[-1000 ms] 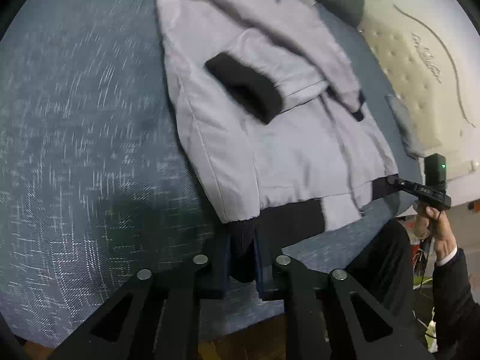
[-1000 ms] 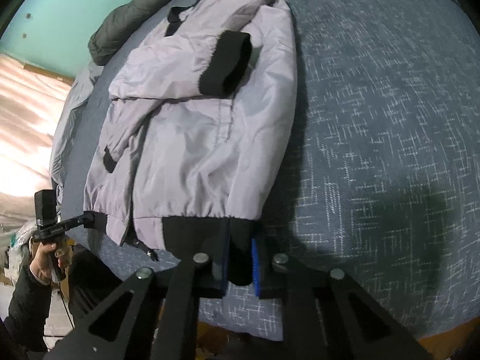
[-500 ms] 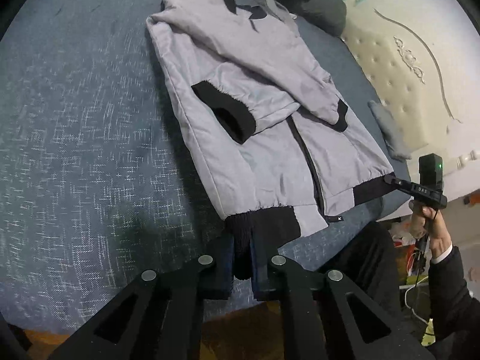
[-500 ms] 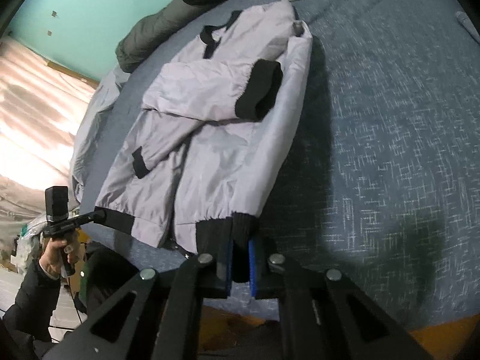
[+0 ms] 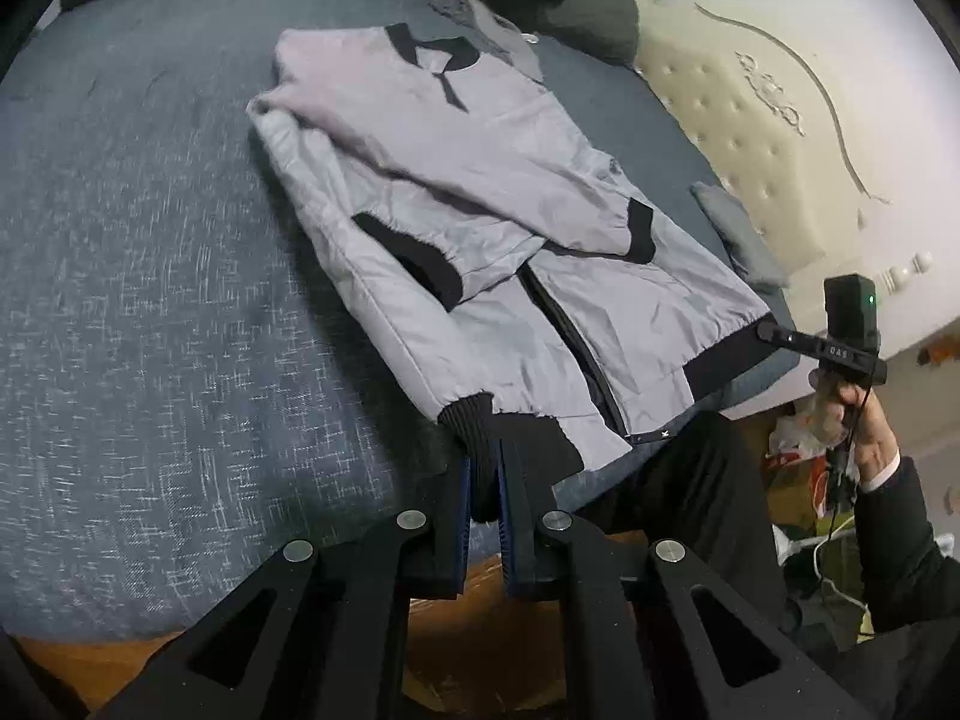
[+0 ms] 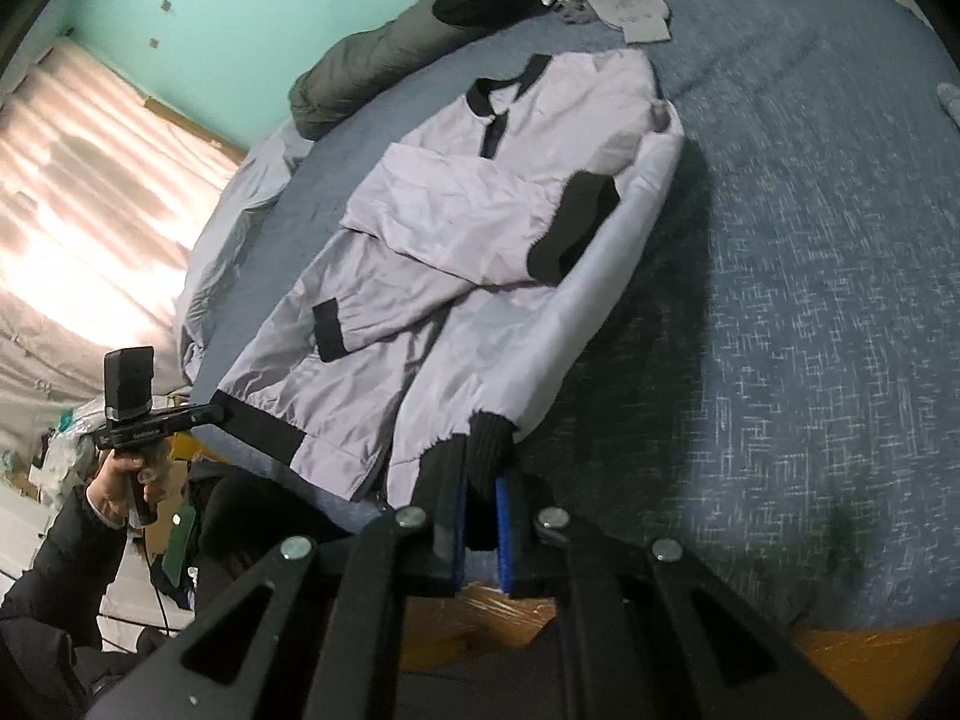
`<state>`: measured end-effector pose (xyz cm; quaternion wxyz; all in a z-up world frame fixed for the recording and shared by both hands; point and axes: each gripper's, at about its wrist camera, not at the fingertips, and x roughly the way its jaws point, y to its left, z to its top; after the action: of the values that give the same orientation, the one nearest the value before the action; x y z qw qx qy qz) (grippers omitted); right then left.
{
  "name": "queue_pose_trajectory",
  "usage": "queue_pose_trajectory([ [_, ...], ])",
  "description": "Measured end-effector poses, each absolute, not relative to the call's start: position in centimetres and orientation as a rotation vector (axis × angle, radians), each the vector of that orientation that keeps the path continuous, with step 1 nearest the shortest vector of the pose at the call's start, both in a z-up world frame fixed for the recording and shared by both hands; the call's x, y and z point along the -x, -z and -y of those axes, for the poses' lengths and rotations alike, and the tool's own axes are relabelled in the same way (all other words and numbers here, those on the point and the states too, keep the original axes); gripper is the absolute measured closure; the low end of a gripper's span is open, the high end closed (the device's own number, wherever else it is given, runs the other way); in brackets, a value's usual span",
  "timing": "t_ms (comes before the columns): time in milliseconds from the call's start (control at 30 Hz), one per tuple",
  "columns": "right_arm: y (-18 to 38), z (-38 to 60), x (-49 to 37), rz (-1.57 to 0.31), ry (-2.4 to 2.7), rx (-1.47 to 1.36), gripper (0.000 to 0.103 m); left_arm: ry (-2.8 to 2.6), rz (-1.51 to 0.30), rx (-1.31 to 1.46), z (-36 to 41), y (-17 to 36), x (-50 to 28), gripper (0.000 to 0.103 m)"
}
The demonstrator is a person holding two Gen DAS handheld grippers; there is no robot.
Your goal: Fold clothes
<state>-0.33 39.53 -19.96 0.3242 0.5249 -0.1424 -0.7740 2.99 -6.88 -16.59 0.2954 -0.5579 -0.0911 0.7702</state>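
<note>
Both hem corners have risen off the bed since the earlier frames, and the collar has come into view. The left gripper [image 5: 485,483] is clamped on the ribbed black hem [image 5: 474,420] at one corner; the right gripper [image 6: 478,507] pinches the opposite corner. The grey jacket [image 5: 510,228] lies on the blue woven bedspread [image 5: 150,330], its long axis running straight away from both grippers to the black collar [image 5: 432,48]. Neither hand is nearer, so the fold goes forward, hem toward collar. Its smooth, slightly glossy shell looks slippery; both sleeves cross the chest. How much rib sits between the pads is probably little.
</note>
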Motion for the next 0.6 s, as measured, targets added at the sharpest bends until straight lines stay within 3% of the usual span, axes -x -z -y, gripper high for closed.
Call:
queue_pose_trajectory([
  [600, 15.9, -40.7, -1.0, 0.318, 2.046, -1.241, 0.096, -2.071, 0.146, 1.415, 7.1, 13.8, -3.6, 0.095],
])
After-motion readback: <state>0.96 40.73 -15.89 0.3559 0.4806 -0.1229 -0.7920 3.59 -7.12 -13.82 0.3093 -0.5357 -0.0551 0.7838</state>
